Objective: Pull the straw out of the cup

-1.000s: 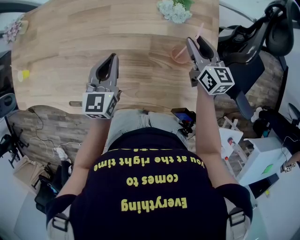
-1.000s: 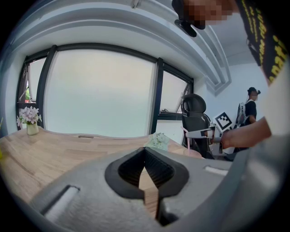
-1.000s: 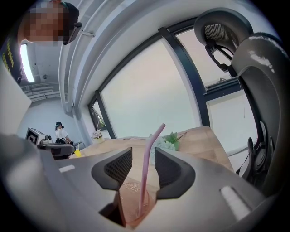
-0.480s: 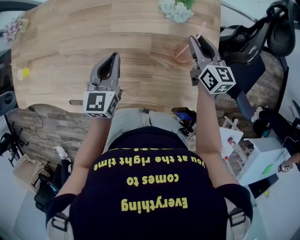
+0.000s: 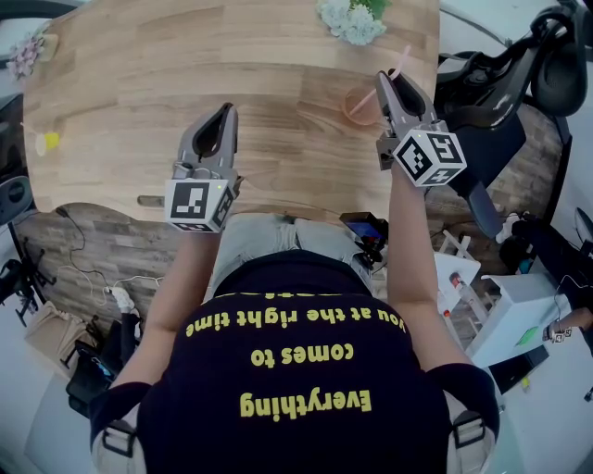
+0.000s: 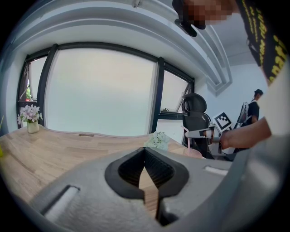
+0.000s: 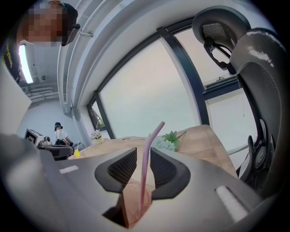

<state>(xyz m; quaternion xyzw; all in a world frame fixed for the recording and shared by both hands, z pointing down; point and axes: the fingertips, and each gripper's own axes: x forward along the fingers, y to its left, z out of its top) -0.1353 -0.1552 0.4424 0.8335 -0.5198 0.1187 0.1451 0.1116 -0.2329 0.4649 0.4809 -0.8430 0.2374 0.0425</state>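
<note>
A pink cup [image 5: 358,105] stands near the right edge of the wooden table [image 5: 185,65], with a pink bent straw [image 5: 398,59] rising from it. My right gripper [image 5: 390,81] reaches over the cup. In the right gripper view the straw [image 7: 145,167] stands between the ribbed pads [image 7: 122,166], a small gap on each side, while the jaws are closing; the cup [image 7: 132,206] sits just below. My left gripper [image 5: 225,113] hovers over the table's near edge, its tips together with nothing in them. The left gripper view shows the cup [image 6: 193,152] far right.
A bunch of pale flowers [image 5: 345,18] lies behind the cup at the table's far edge. A small flower vase [image 5: 23,59] and a yellow object [image 5: 46,146] sit at the left side. A black office chair [image 5: 505,79] stands close to the table's right.
The right gripper's jaws have narrowed around the straw. Both hands have stayed where they were.
</note>
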